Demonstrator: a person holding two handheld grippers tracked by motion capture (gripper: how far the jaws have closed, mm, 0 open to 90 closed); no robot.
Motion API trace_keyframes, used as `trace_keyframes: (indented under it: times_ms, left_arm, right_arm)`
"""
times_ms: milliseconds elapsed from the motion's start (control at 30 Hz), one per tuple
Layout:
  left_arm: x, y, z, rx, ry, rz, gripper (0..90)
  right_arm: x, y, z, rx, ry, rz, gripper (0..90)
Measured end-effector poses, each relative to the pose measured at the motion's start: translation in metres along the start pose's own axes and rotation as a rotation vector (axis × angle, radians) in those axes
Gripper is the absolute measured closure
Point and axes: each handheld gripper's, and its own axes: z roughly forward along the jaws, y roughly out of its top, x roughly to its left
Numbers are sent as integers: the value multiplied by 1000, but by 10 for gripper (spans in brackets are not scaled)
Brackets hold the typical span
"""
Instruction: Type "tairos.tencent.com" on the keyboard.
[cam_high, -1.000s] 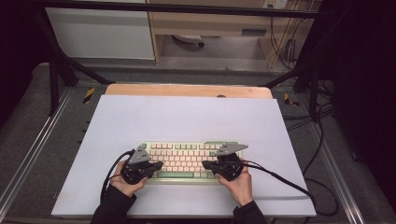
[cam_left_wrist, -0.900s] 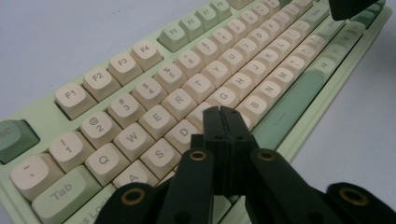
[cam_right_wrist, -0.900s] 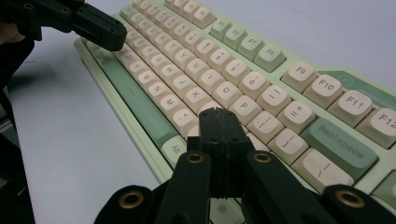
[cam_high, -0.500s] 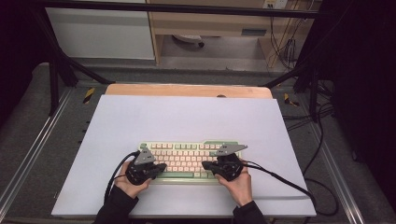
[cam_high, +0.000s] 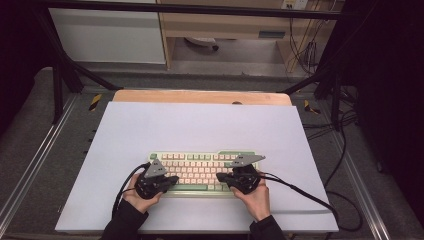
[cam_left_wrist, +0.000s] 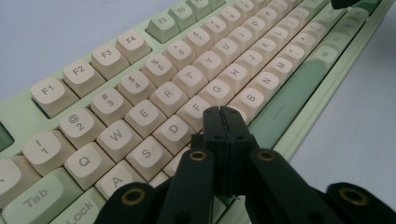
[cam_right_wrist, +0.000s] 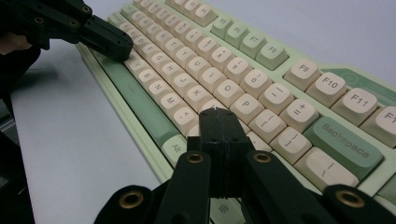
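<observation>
A pale lavender sheet covers your worktop (cam_high: 200, 125); a wooden strip shows along its far edge, with grey floor and dark frame rails around it. One keyboard (cam_high: 200, 170), green-cased with cream square keycaps, lies near the worktop's near edge. You hold two black tongs: left tongs (cam_left_wrist: 220, 114) and right tongs (cam_right_wrist: 215, 116), both clenched on nothing, tips over the keys.

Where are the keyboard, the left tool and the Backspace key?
keyboard (cam_high: 200, 170): high view, on the cream keys in its middle.
left tool (cam_left_wrist: 223, 114): left gripper view, at the closed tips over the keys near F and G.
Backspace key (cam_right_wrist: 346, 138): right gripper view, on its green top face.
</observation>
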Motion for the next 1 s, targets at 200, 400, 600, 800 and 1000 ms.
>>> trace_keyframes:
  times_ms: [200, 400, 600, 800, 1000]
  left_arm:
    - [2, 1, -6, -11, 5, -3, 897]
    - [6, 1, -11, -20, 8, -11, 897]
    - [10, 2, -15, -29, 17, -22, 897]
    - [14, 6, -19, -40, 29, -32, 897]
    - [18, 10, -19, -38, 39, -35, 897]
  right_arm:
    - [0, 0, -1, -3, -3, 4, 900]
    - [0, 0, -1, -1, -2, 4, 900]
    - [0, 0, -1, -5, 0, 4, 900]
    - [0, 0, -1, -2, 0, 5, 900]
    - [0, 0, -1, -2, 0, 5, 900]
